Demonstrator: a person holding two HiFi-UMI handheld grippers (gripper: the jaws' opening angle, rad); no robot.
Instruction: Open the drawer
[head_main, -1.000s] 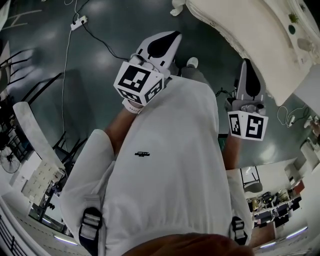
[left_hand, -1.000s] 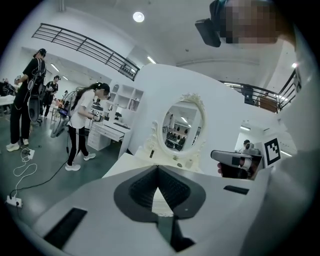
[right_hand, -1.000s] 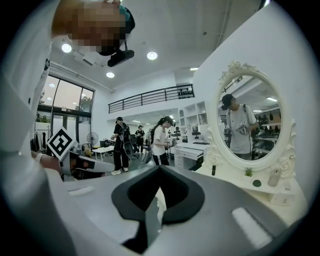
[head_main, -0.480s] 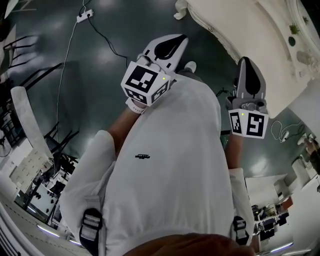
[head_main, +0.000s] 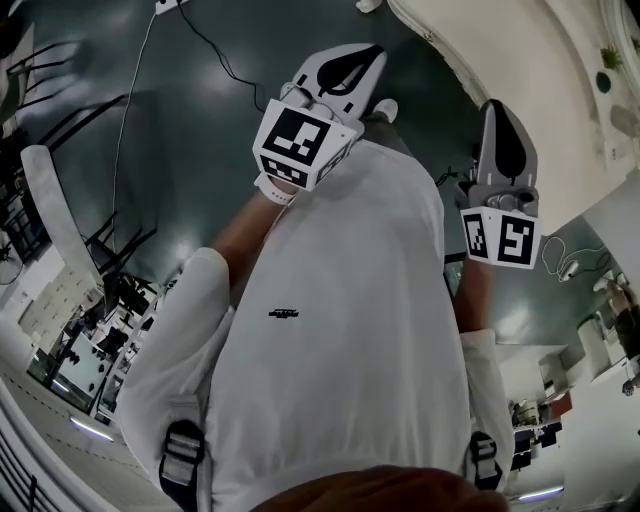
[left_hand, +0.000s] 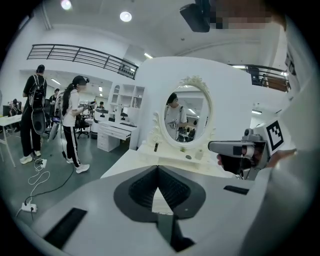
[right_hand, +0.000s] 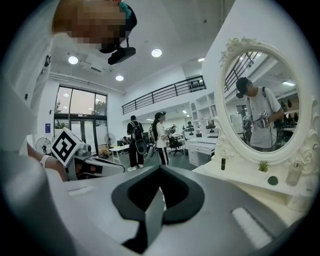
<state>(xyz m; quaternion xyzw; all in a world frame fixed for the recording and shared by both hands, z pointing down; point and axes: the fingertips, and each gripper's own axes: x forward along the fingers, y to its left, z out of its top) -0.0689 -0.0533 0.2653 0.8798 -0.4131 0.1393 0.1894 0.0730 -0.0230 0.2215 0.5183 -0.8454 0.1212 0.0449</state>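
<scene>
Carried nearer the tabletop (head_main: 520, 60), left claw (head_main: 368, 58) and right claw (head_main: 497, 115) are held clenched, empty; the drawer is hidden.

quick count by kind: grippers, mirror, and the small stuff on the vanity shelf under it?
Grippers: 2 (left gripper, right gripper)
Oval mirror: 1
Bottles: 2 (dark bottle, pale bottle)
Small plant: 1
Green round piece: 1
Total: 7
</scene>
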